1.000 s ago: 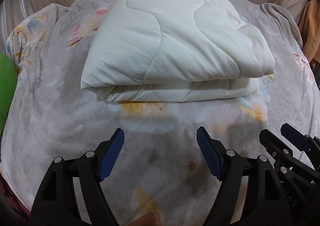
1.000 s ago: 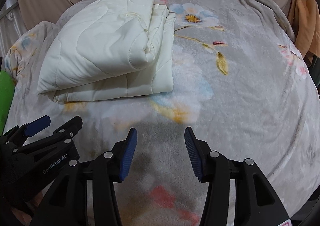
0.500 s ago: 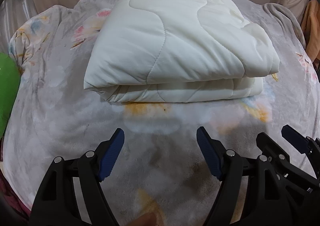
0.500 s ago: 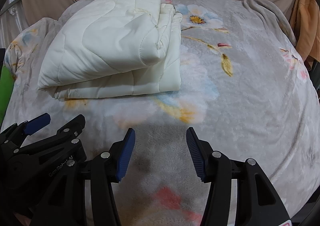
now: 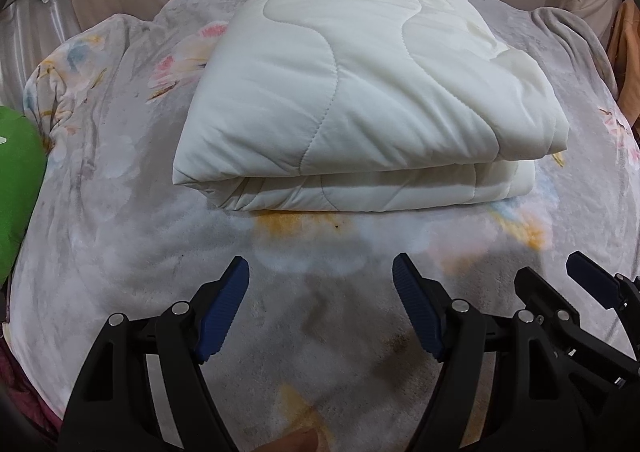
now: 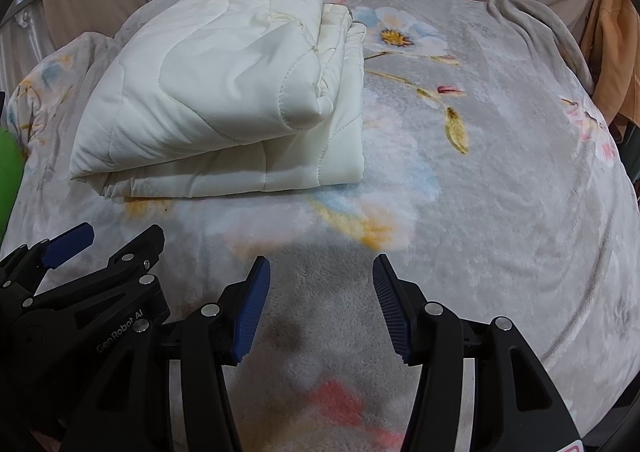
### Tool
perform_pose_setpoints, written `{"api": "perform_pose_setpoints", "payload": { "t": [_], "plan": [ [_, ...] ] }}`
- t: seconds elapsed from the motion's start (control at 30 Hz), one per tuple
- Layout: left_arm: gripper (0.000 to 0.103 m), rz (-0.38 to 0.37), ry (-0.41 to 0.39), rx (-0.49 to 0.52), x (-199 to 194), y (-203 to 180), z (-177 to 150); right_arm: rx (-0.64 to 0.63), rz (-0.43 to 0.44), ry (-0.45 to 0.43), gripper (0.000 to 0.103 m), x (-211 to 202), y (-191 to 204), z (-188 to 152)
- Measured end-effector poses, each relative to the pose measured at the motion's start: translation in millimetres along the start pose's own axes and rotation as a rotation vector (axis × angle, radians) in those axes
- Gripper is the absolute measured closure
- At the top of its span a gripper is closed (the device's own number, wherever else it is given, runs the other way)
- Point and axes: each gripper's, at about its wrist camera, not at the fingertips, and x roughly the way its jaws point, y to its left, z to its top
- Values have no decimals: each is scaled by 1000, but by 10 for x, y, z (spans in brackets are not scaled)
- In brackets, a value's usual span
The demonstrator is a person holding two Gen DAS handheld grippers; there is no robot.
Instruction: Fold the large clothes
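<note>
The white quilted comforter (image 5: pixel 360 100) lay folded in the upper centre of the frame on the floral bed blanket (image 5: pixel 120 252). Both the left hand-held gripper (image 5: pixel 320 300) and right hand-held gripper (image 6: pixel 320 296) hung low in frame with fingers apart, holding nothing. It looked soft, bulky and light — best pinched at the stacked right-hand corners.

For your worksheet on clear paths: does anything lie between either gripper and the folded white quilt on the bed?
Nothing visible does. Only bare flowered blanket lies between the open left gripper and the quilt. The open right gripper also has only blanket ahead; the quilt sits forward and to its left. The green object is off to the side.
</note>
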Motion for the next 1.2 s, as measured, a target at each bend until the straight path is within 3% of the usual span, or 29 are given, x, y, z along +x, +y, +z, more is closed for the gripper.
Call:
{"api": "perform_pose_setpoints", "payload": {
  "t": [1.2],
  "plan": [
    [35, 4, 13, 20, 44, -25, 32, 16, -12, 7, 50, 53, -15, 11]
  ]
}}
